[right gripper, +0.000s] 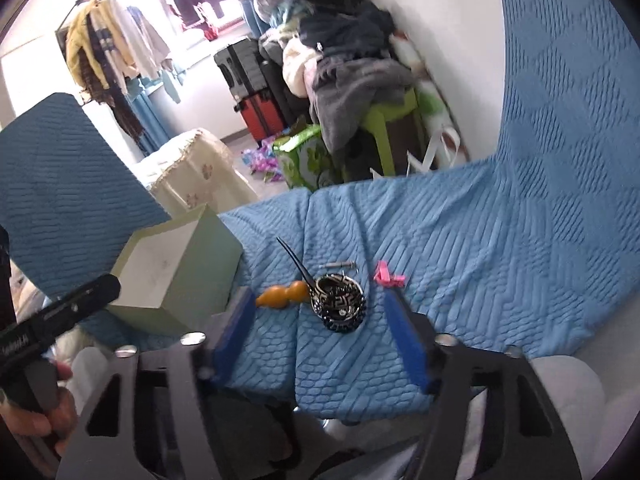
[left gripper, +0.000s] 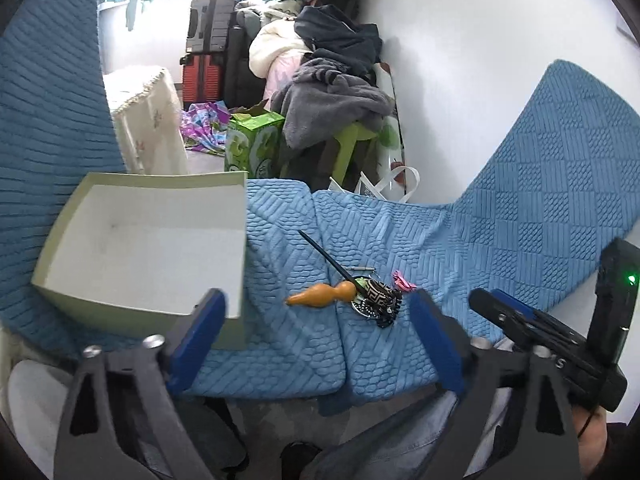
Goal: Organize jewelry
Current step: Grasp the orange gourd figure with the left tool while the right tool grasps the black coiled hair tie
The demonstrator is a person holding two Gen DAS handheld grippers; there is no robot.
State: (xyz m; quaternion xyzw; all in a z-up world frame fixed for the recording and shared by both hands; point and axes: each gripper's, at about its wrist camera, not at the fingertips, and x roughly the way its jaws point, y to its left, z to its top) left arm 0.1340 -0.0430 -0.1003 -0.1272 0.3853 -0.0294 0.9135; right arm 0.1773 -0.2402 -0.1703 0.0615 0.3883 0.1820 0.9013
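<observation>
On the blue sofa seat (left gripper: 400,232) lies a small heap of jewelry: an orange gourd pendant (left gripper: 320,294) (right gripper: 282,295), a black hair stick (left gripper: 328,256) (right gripper: 294,260), a black-and-white patterned bangle (left gripper: 378,294) (right gripper: 340,304), black beads (left gripper: 390,312), a pink clip (left gripper: 402,280) (right gripper: 388,274) and a thin silver pin (left gripper: 360,269) (right gripper: 340,265). A pale green open box (left gripper: 140,240) (right gripper: 176,276) stands empty to their left. My left gripper (left gripper: 316,308) hovers open just short of the heap. My right gripper (right gripper: 318,300) is open too, its blue pads either side of the bangle and apart from it.
Beyond the seat's far edge are a green carton (left gripper: 252,140), a lime stool piled with clothes (left gripper: 336,92), suitcases (left gripper: 208,44) and a cloth-covered stand (left gripper: 148,120). The sofa back (left gripper: 560,184) rises on the right and an armrest (left gripper: 48,120) on the left.
</observation>
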